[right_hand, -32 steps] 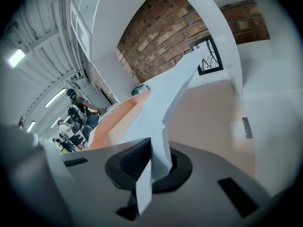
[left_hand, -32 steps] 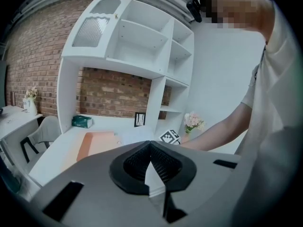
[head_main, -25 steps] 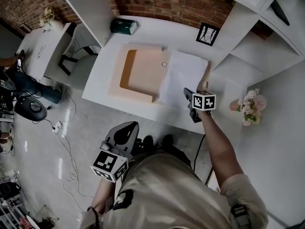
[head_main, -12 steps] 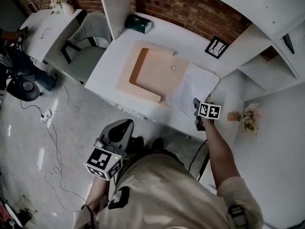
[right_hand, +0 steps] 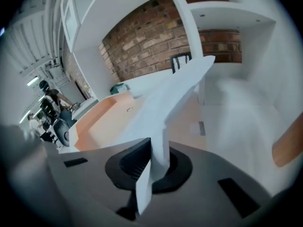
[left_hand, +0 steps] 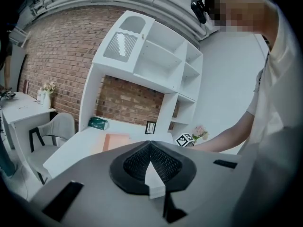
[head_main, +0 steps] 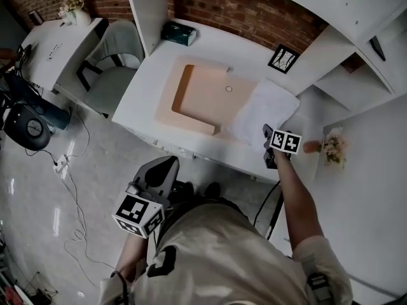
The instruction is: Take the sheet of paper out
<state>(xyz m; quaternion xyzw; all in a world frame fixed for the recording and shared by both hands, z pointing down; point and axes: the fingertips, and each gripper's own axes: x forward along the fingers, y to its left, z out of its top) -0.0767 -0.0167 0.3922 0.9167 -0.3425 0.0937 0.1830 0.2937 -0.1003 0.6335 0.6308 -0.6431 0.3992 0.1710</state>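
An open peach folder (head_main: 206, 97) lies flat on the white desk (head_main: 146, 88). A white sheet of paper (head_main: 264, 110) reaches from the folder's right part to my right gripper (head_main: 267, 132) at the desk's front edge. In the right gripper view that gripper (right_hand: 156, 150) is shut on the sheet's (right_hand: 175, 91) near edge, and the paper rises and bends away over the folder (right_hand: 102, 119). My left gripper (head_main: 166, 165) hangs below the desk edge beside the person's body. Its jaws (left_hand: 150, 145) meet at the tips, away from the folder (left_hand: 116, 141).
At the desk's back stand a green tissue box (head_main: 178, 33) and a small framed picture (head_main: 282, 59). White shelves rise behind and to the right, with a bunch of flowers (head_main: 332, 148) near the right gripper. A grey chair (head_main: 117, 62) stands left of the desk.
My right gripper has drawn the sheet to the right, away from the small ring on the folder, and toward the desk's front edge. The left gripper has shifted only a little.
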